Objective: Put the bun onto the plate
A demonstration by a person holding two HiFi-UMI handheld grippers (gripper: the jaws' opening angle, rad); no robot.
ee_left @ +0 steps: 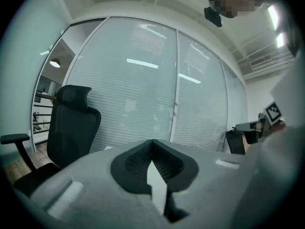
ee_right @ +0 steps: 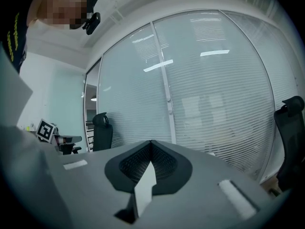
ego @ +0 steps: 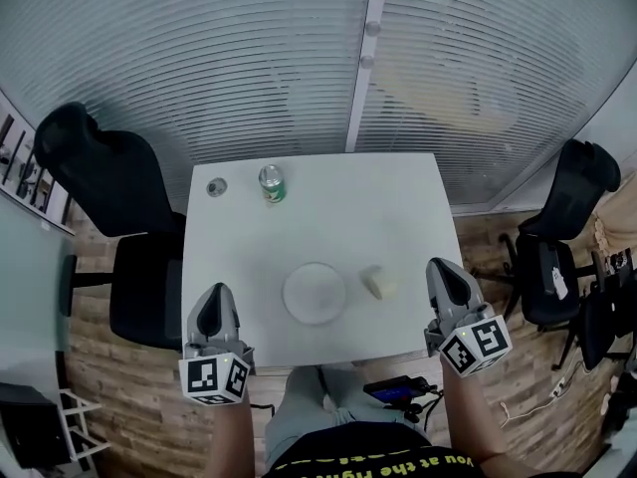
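The head view looks steeply down over the table. Gripper views ride close behind the left claw and right claw, facing the far blinds, which all three share.

Office — desk chairs, blinded glass wall

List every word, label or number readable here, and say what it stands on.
"you at the righ": yellow print on the person's black shirt, cut off by the frame edge, so the reading is uncertain.
Green can: label too small to read.
Left gripper and right gripper: square markers only, no letters.
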